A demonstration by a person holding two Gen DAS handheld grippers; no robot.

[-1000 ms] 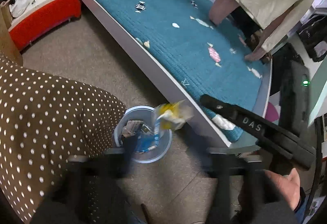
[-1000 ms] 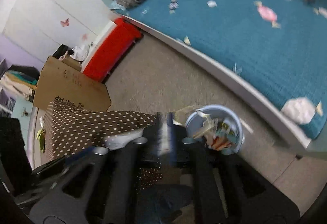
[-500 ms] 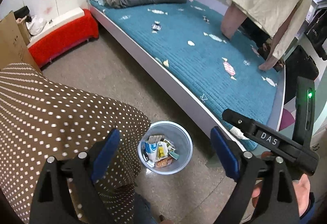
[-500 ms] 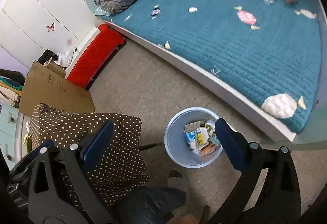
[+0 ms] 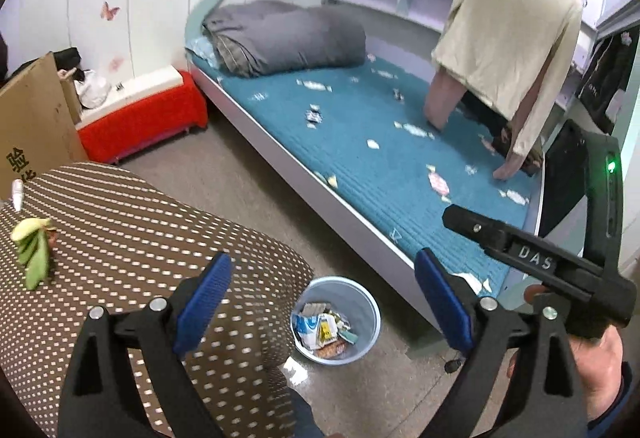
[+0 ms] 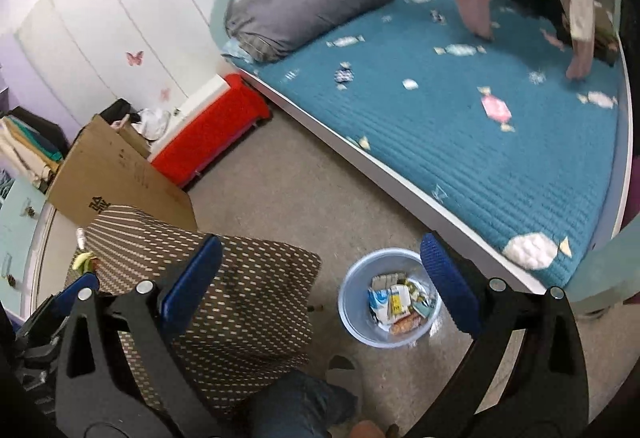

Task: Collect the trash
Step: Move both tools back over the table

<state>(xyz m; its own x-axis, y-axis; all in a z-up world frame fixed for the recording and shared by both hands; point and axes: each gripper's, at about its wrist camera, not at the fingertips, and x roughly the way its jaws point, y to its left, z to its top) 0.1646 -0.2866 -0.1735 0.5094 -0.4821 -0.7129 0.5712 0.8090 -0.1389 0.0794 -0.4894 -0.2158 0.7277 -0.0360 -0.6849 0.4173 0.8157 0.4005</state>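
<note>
Left gripper (image 5: 322, 302) opening, nothing between its jaws; right gripper (image 6: 320, 286) wide and empty too. Trash (image 5: 320, 330) heaped inside bin (image 5: 362, 288) on floor, between dotted surface (image 5: 132, 222) and bed (image 5: 400, 174). Peel (image 5: 34, 250) lying on surface, likely next to collect.

We see a grey floor (image 6: 288, 198) carrying a pale blue bin (image 6: 352, 302) of wrappers, a red bench (image 6: 208, 130), a cardboard box (image 6: 116, 178) and the bed (image 6: 400, 194). On the bed's teal cover (image 5: 384, 174) lie a folded grey duvet (image 5: 288, 36) and dark clothing near its far end. A dotted brown surface (image 5: 120, 238) holds green peel (image 5: 34, 250).
</note>
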